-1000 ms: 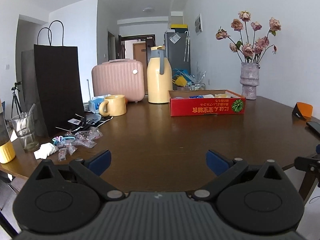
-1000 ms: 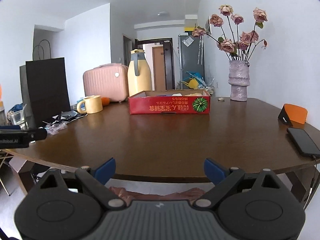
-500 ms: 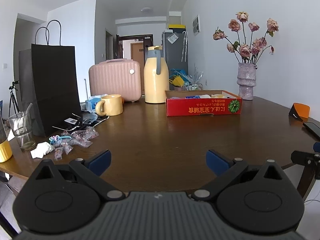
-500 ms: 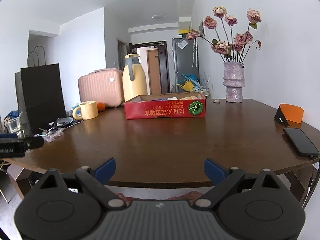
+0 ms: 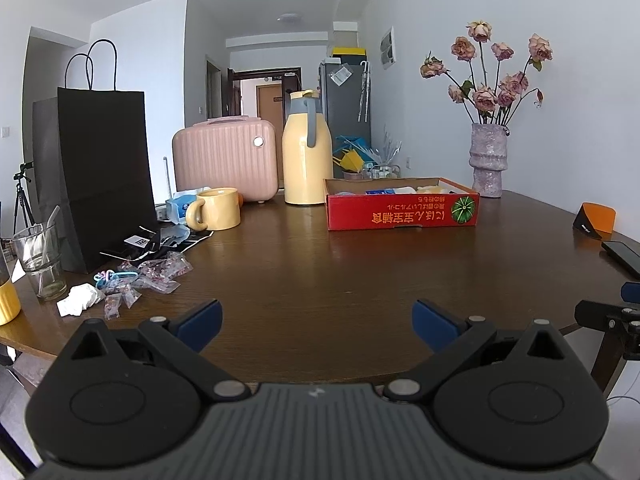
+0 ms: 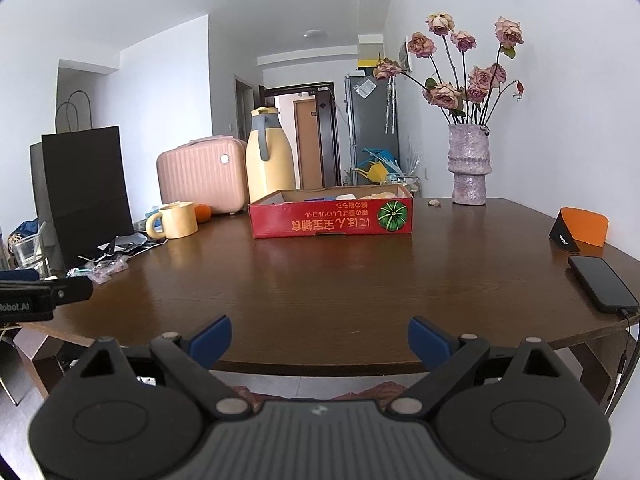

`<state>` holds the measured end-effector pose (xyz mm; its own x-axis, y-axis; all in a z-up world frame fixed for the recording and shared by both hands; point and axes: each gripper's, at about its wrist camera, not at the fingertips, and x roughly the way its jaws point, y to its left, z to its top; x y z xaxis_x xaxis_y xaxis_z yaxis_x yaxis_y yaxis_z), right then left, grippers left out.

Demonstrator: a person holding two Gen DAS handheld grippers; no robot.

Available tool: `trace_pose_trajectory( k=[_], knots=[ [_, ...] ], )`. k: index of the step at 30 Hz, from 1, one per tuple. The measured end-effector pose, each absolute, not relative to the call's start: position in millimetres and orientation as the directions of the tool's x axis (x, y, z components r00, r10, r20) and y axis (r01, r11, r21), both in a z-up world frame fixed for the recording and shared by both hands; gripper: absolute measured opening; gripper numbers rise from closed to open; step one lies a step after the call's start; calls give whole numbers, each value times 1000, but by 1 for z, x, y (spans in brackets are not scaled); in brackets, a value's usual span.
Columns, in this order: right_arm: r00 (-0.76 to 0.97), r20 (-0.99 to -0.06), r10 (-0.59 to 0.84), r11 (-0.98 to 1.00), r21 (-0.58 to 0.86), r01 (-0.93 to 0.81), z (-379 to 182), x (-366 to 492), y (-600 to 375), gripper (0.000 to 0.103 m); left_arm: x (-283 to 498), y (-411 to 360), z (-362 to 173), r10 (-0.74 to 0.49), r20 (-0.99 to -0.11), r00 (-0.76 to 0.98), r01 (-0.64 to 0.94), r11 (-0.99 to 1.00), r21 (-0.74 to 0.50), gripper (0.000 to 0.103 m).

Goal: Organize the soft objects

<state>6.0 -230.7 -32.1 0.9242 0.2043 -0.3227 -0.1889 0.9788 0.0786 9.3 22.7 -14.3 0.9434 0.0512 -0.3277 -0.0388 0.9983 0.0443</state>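
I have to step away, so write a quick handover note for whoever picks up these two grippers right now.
Left gripper: open, empty, held at the near edge of the table.
Right gripper: open, empty, just short of the table edge.
Job's things: the red cardboard box sits mid-table with a few items inside; they are too hidden to name. Small plastic packets and a crumpled tissue lie loose at the left, by the black paper bag.
Done: nothing visibly in hand.
Left: picking and sorting have yet to start.
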Motion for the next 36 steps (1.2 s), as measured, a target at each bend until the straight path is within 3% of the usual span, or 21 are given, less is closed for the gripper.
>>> trace_pose_trajectory(
  k=[9,13,36],
  knots=[
    [924,-322,207,978,86,-189,-32,6,-232,96,9,23,-14,51,-328,943,-39,998,44,103],
    [926,-318,206,978,95,-185,-32,6,-234,102,8,23,-14,51,-328,943,-39,998,44,103],
    [926,-317,203,979,97,-182,-34,6,-233,102,8,23,-14,51,-328,943,-39,998,45,103]
  ],
)
